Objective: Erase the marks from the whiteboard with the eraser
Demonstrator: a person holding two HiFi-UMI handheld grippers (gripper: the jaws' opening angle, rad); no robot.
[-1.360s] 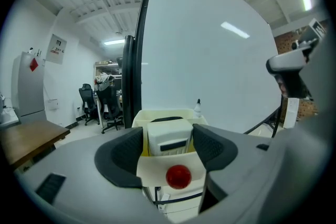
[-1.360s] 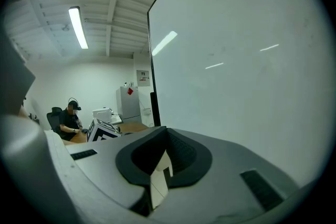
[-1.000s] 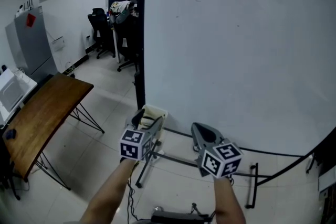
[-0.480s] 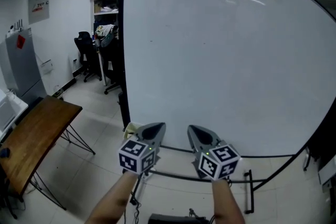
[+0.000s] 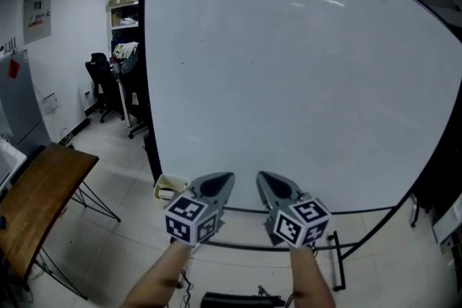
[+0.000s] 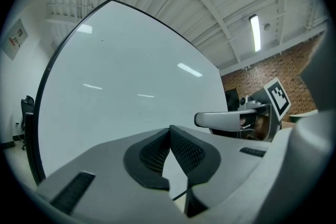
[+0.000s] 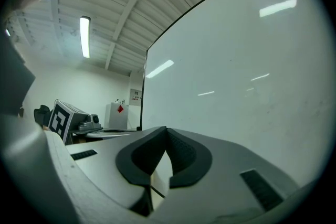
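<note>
The whiteboard (image 5: 303, 83) fills most of the head view and stands upright on a black stand (image 5: 335, 260). Its surface looks white and glossy, with ceiling lights reflected in it and no written strokes to be made out. Judged from that, the wiping itself seems finished, or nothing bold is left to wipe. The moment reads as a pause in front of the board rather than a stroke across it. If any faint mark remains, the next move calls for taking up the eraser first, since neither tool carries it.

A pale tiled floor (image 5: 108, 242) spreads to the left of the board. A wooden table (image 5: 36, 198) on thin black legs stands there, well apart from the board. Further back are a grey cabinet (image 5: 16, 97), black office chairs (image 5: 97, 76) and a loaded shelf (image 5: 124, 11).

The left gripper (image 5: 216, 185) and the right gripper (image 5: 271, 184) are held level, side by side, just short of the board's lower edge. Each has its jaws pressed together with nothing between the pads.

A small cream boxy object (image 5: 167, 187) sits by the board's lower left corner, just beside the left gripper. It may be the eraser, though that cannot be told for certain.
</note>
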